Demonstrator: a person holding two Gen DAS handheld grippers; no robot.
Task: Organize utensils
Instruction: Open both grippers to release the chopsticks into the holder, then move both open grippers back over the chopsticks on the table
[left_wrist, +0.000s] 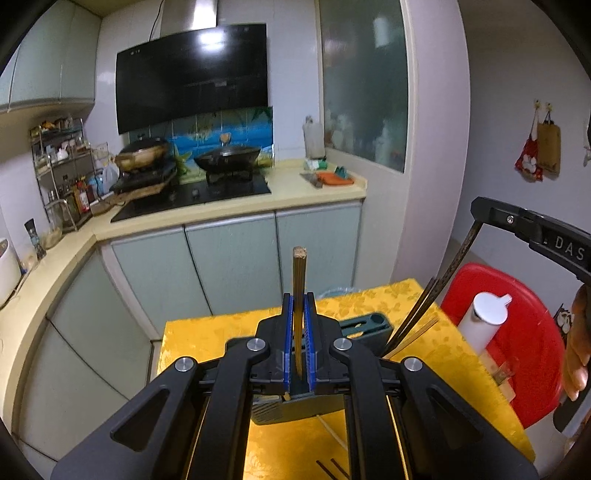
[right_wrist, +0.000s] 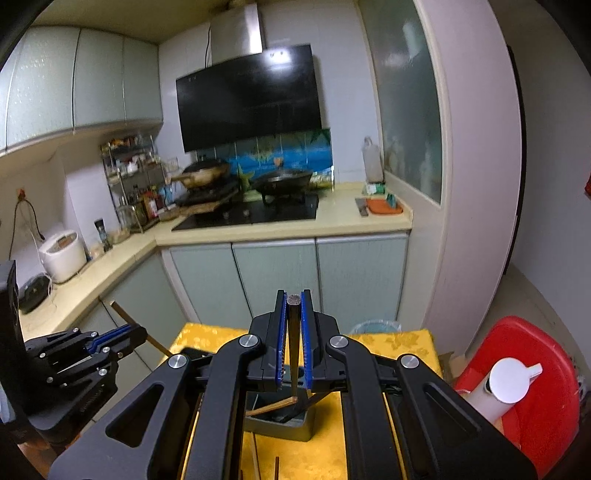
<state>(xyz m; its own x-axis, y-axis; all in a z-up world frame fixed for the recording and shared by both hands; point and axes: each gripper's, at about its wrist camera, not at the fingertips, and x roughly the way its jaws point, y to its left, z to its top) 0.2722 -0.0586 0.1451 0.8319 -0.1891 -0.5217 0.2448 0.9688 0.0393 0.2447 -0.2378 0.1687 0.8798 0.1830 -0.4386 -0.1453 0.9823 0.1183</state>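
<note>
My left gripper (left_wrist: 299, 297) is shut on a light wooden chopstick (left_wrist: 299, 280) that stands upright between its blue pads, above a dark green utensil holder (left_wrist: 364, 326) on the yellow table (left_wrist: 207, 343). My right gripper (right_wrist: 294, 295) is shut on a dark chopstick (right_wrist: 294, 343) whose lower end reaches into the holder (right_wrist: 280, 424). Several chopsticks (left_wrist: 413, 325) lean out of the holder. The right gripper shows at the right edge of the left wrist view (left_wrist: 476, 210), and the left gripper at the left of the right wrist view (right_wrist: 136, 332).
Loose chopsticks (right_wrist: 256, 461) lie on the yellow tablecloth near me. A red stool (right_wrist: 524, 369) with a white bottle (right_wrist: 506, 384) stands right of the table. Kitchen counter with stove and woks (right_wrist: 284, 177) lies ahead, a rice cooker (right_wrist: 62, 254) at left.
</note>
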